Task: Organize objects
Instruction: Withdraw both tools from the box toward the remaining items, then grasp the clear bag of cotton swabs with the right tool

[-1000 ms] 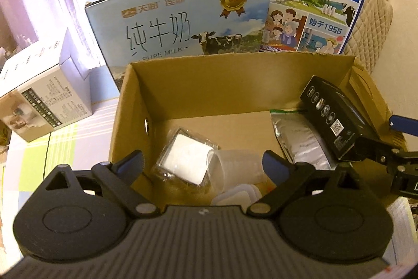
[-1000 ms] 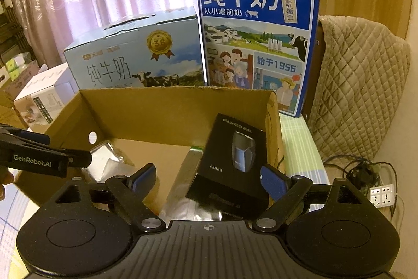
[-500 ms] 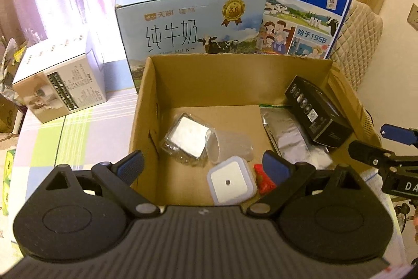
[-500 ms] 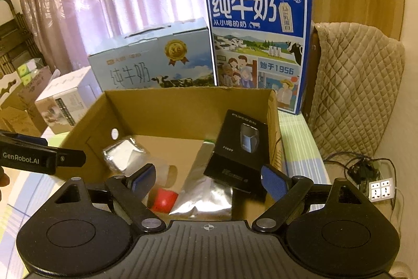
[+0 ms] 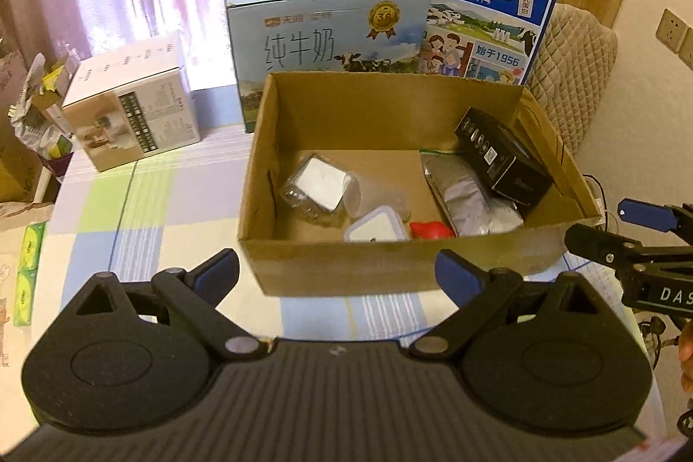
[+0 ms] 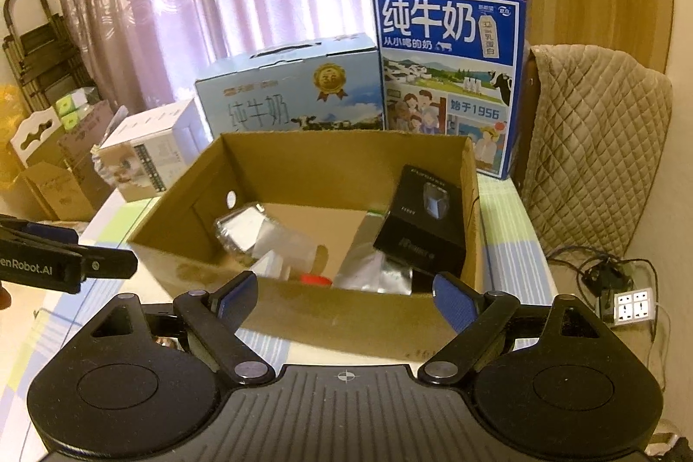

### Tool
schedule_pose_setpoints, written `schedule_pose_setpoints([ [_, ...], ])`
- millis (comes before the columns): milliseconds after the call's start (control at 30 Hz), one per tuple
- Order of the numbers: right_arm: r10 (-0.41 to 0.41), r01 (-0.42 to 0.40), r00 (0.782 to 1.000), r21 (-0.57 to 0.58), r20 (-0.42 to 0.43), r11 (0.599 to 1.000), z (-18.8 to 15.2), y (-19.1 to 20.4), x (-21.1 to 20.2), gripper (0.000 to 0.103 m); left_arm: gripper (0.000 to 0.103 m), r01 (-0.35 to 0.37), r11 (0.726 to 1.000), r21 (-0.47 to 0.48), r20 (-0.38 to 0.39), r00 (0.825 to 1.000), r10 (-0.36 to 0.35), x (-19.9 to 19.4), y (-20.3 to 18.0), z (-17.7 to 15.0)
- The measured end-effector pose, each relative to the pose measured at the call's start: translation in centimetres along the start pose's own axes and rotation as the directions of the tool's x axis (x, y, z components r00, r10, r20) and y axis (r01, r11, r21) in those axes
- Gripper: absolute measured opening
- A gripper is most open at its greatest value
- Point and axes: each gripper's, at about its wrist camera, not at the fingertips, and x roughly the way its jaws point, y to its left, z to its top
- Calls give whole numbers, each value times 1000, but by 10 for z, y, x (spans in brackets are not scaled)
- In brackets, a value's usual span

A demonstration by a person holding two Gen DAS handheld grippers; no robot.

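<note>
An open cardboard box stands on the table. Inside lie a black shaver box leaning on the right wall, a silver foil pouch, a clear plastic pack, a clear cup, a small white square container and a red item. My left gripper is open and empty, in front of the box. My right gripper is open and empty, also in front of the box.
Two milk cartons, light blue and dark blue, stand behind the box. A white carton sits at the left. A quilted chair and a power strip are at the right.
Both grippers have pulled back and up out of the box. The shaver box now rests inside against the right wall. Both grippers stay open.
</note>
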Motion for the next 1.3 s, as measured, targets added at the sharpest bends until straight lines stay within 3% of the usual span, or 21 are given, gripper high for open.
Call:
schedule_pose_setpoints([
  [733, 66, -73, 984, -34, -167, 997, -77, 35, -21, 85, 96, -23, 998, -61, -88, 996, 17, -35, 18, -77],
  [1000, 102, -107, 959, -2, -263, 994, -109, 42, -16, 85, 96, -35, 997, -72, -148, 989, 24, -31, 21, -104],
  [1300, 176, -141, 915, 120, -364, 983, -133, 43, -1, 85, 96, -34, 996, -84, -214, 977, 15, -19, 21, -132],
])
